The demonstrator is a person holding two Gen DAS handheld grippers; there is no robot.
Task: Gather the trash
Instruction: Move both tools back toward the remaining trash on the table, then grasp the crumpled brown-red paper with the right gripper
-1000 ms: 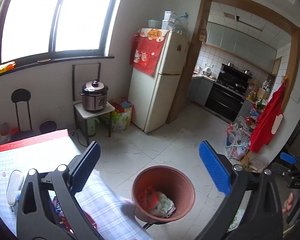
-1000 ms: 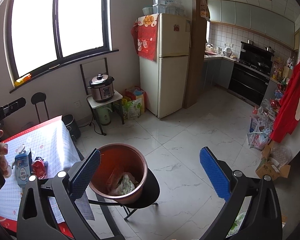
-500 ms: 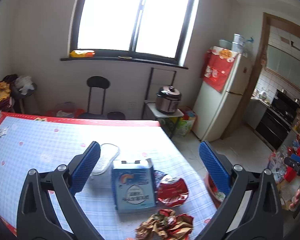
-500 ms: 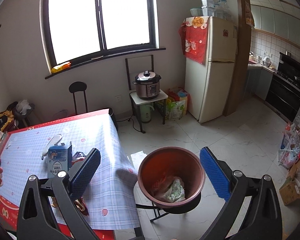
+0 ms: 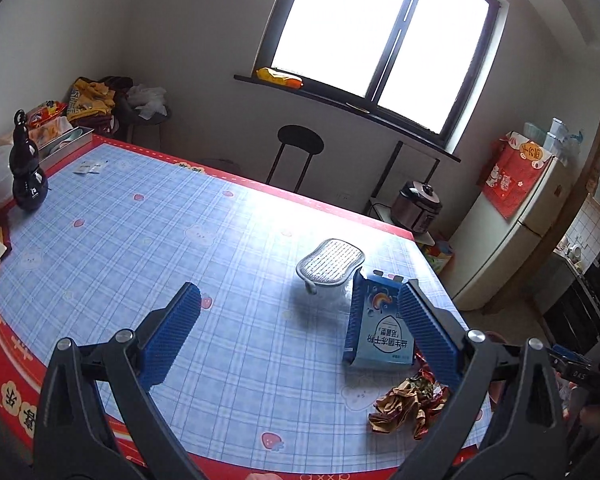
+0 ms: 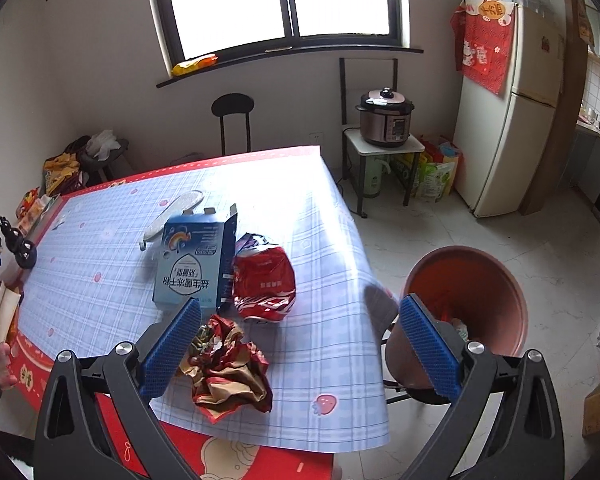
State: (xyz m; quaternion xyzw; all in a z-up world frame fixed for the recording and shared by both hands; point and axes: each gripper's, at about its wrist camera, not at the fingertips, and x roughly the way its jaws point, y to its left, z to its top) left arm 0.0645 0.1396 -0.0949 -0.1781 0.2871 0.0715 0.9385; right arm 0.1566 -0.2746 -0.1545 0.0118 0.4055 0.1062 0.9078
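Note:
A blue carton lies on the checked tablecloth; it also shows in the left wrist view. Beside it lie a red snack bag and a crumpled red-and-gold wrapper, which shows in the left wrist view too. A clear plastic lid lies behind the carton. A terracotta-coloured bin with trash inside stands off the table's right edge. My left gripper is open and empty over the table. My right gripper is open and empty above the wrapper.
A black gourd-shaped bottle stands at the table's far left with boxes and snack bags. A black stool, a pressure cooker on a small stand and a fridge line the wall.
Both grippers have swung left from the bin toward the table. The left view now looks across the tabletop; the right now hovers over the wrapper. Both stay open.

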